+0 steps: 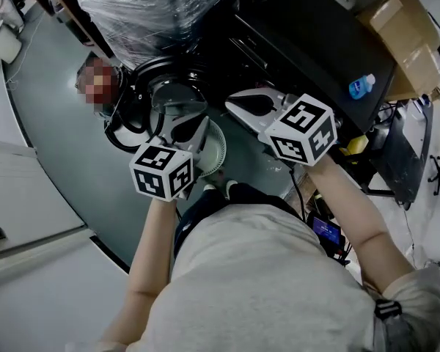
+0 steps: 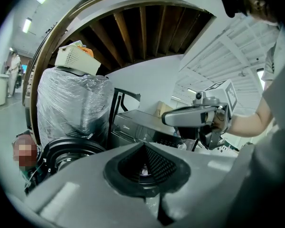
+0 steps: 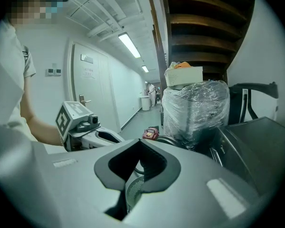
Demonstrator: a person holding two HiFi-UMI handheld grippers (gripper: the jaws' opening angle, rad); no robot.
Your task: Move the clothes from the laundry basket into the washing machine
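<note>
- My left hand-held gripper (image 2: 143,146): jaws together, holding nothing.
- My right hand-held gripper (image 3: 140,145): jaws together too, also empty.
- White laundry basket (image 1: 218,151) sits below both, near the black washing machine (image 1: 304,42).

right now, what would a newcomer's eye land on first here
Two claws topped with black-and-white marker cubes fill the middle: the left claw and the right claw, both shut, over a white laundry basket. Beyond them stand the black washing machine, its round door open, and a bulky plastic-wrapped bundle at the top.
</note>
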